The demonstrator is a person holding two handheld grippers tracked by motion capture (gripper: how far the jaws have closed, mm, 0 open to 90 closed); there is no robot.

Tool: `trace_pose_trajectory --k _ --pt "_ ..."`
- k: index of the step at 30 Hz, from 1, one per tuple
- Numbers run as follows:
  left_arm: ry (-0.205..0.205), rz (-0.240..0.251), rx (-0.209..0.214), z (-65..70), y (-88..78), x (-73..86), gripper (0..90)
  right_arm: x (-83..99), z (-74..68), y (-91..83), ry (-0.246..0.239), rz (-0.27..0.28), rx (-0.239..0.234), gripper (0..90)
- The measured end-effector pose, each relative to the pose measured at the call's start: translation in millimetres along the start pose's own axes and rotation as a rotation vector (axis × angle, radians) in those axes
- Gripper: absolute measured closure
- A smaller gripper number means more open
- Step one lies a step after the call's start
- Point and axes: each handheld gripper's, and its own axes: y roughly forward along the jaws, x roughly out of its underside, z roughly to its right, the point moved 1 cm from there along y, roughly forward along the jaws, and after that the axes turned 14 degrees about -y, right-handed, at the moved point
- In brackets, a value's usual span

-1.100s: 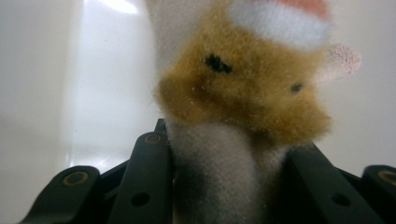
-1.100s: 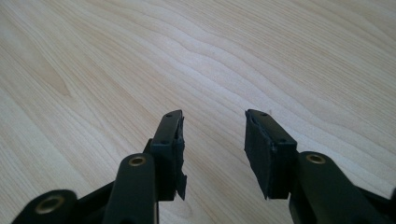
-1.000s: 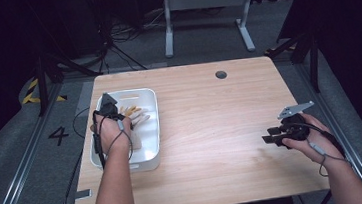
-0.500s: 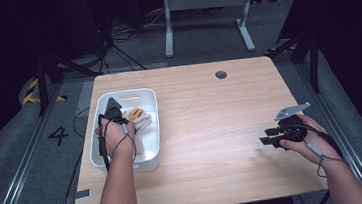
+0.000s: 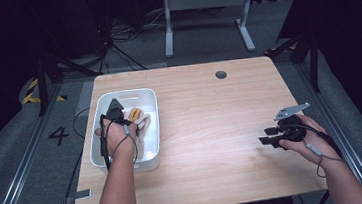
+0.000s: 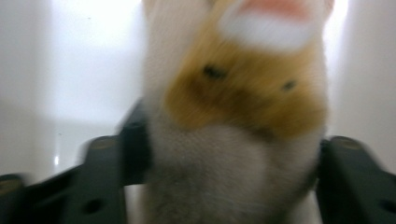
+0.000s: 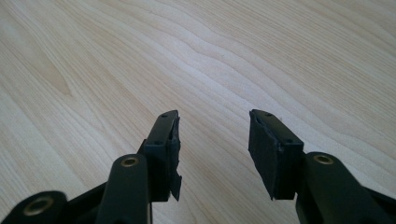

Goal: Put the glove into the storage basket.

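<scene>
A plush toy [image 5: 138, 117], white with an orange-brown patch, lies in the white bin [image 5: 154, 130] at the table's left. My left gripper [image 5: 117, 109] reaches into the bin and points toward its far end. In the left gripper view the blurred toy [image 6: 243, 93] sits close up between the two black jaws of the left gripper [image 6: 229, 154]. Those jaws have just been opening and stand on either side of the toy. My right gripper [image 5: 267, 142] hovers low over the bare wood near the table's right edge. In the right gripper view the right gripper [image 7: 212, 135] is open with nothing between its jaws, which have just opened slightly further.
The light wooden table [image 5: 205, 114] has a small round hole [image 5: 221, 74] near its far edge. Beyond the table are dark floor, cables and a white stand's legs [image 5: 206, 24]. A metal rail runs along the floor on the left.
The left hand has edged slightly to the right and farther into the bin. The right hand has kept its place.
</scene>
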Motion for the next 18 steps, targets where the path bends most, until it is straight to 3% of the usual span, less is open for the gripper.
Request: trace_pose_trajectory --k 1,2,4,8,14,18 --pt "-0.006 0.001 -0.004 3.2 -0.8 1.3 34.1 0.3 0.3 0.5 0.002 0.0 0.0 54.3" --pt "-0.024 -0.009 -0.013 6.0 -0.8 2.1 27.7 0.5 0.5 0.8 0.001 -0.004 0.0 54.3" --pt "-0.01 -0.025 -0.029 10.8 -0.8 3.5 19.8 0.4 0.2 1.5 0.0 -0.006 -0.002 54.4" --pt "-0.003 -0.009 -0.035 13.9 -2.0 4.8 18.5 -0.9 -0.2 2.0 -0.007 -0.004 -0.006 54.4" --pt "0.0 0.015 -0.038 7.9 -5.4 5.7 17.3 -6.1 1.4 4.6 -0.021 0.006 -0.008 53.8" --pt "0.0 0.035 -0.016 6.1 -10.2 7.6 17.1 -9.6 1.2 6.9 -0.026 0.007 -0.013 53.6"
